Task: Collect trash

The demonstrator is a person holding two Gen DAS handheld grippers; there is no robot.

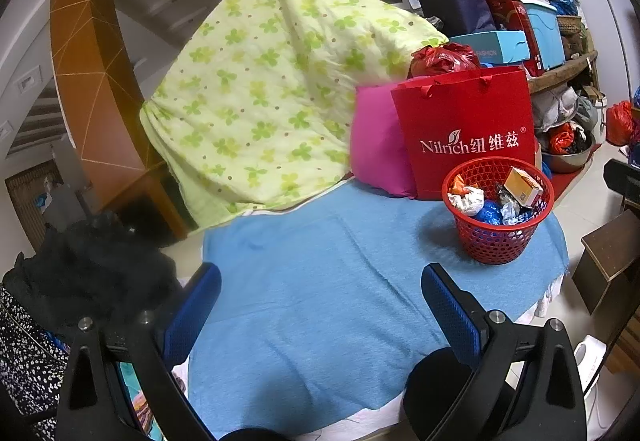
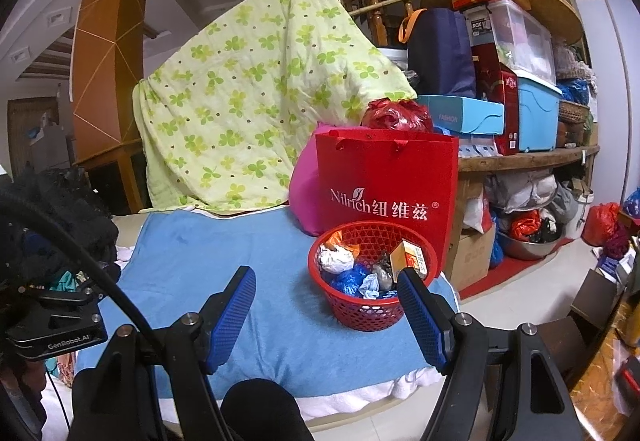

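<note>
A red mesh basket (image 1: 498, 241) (image 2: 360, 311) stands on a blue cloth (image 1: 328, 305) (image 2: 192, 265) at its right side. It holds crumpled white paper (image 1: 466, 199) (image 2: 336, 259), blue plastic wrap (image 1: 489, 213) (image 2: 349, 279), a small yellow box (image 1: 522, 187) (image 2: 412, 257) and other scraps. My left gripper (image 1: 320, 289) is open and empty, above the cloth, left of and nearer than the basket. My right gripper (image 2: 326, 297) is open and empty, just in front of the basket; its right finger (image 2: 420, 317) overlaps the basket's rim.
A red Nilrich paper bag (image 1: 468, 129) (image 2: 384, 181) and a pink cushion (image 1: 376, 149) stand behind the basket. A green clover quilt (image 1: 264, 81) (image 2: 248, 101) drapes at the back. Cluttered shelves (image 2: 528, 157) and floor lie right. Dark clothing (image 1: 88, 269) lies left.
</note>
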